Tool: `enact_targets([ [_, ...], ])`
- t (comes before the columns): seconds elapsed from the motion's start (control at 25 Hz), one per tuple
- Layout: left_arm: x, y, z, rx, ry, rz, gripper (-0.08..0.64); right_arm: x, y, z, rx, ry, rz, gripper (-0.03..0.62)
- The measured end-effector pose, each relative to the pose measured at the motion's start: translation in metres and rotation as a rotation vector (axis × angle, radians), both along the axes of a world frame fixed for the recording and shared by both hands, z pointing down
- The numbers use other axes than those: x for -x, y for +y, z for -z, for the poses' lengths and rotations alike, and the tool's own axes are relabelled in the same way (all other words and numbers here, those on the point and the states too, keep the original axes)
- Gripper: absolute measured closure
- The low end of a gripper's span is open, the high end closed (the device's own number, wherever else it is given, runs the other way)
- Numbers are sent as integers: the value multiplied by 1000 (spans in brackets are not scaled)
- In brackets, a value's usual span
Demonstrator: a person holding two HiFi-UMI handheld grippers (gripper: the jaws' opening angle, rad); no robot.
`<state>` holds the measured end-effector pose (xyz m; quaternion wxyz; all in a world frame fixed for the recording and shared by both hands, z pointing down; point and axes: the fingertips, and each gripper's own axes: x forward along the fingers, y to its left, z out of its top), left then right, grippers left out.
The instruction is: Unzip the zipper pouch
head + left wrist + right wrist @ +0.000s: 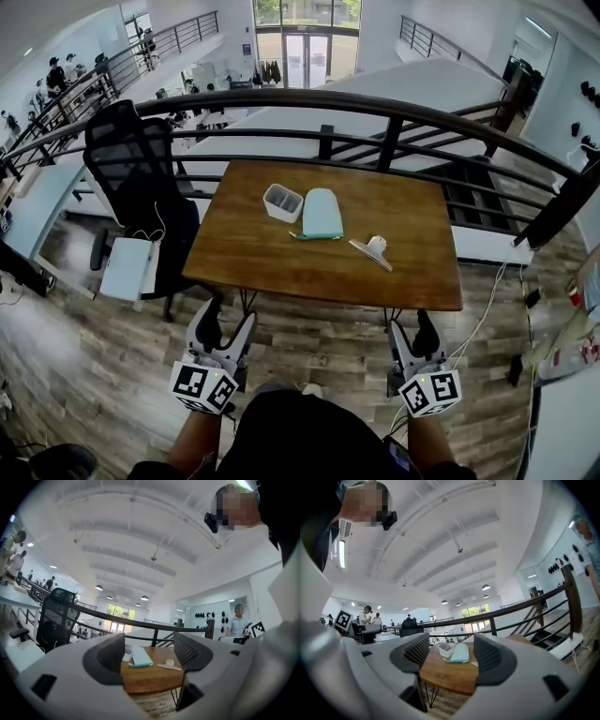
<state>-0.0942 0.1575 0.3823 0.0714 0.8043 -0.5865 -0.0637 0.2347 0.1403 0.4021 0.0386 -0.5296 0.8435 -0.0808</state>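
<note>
**Both claws wide open, pouch lying mid-surface**

So the mint-green zipper pouch (pixel 322 213) is lying flat around the middle of the wooden surface (pixel 272 267). Its darker teal edge is on the end nearest the person, and a little teal tab pokes out to the left of it. Can't tell from here how far the zip is done up.

Right next to it on the left is a small open-topped white bin (pixel 282 202). It's so close to the pouch that I can't say whether they touch. The inside looks greyish, but I honestly can't tell what's in it, if anything. Off to the pouch's right and a bit nearer the person is a small white object (pixel 373 250) on a flat strip, clear of the pouch.

The left claw (pixel 228 323) and right claw (pixel 411 328) both sit short of the surface's near edge, over the plank floor (pixel 319 337), pointing level at it. In the left gripper view the left claw (pixel 150 656) has its jaws spread wide with nothing gripped. The pouch and bin only show in the gap, far off. It's the same for the right claw (pixel 452 656), spread wide with nothing in it.

A black mesh office chair (pixel 131 178) stands off the surface's left side, and a dark railing (pixel 375 101) curves behind it.
</note>
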Motion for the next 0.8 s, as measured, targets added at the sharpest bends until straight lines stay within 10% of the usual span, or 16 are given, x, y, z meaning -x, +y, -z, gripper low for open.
enact_targets([
  [0.8, 18, -139, -15, 29, -15, -32, 236, 26, -126, -6, 19, 37, -26, 307],
])
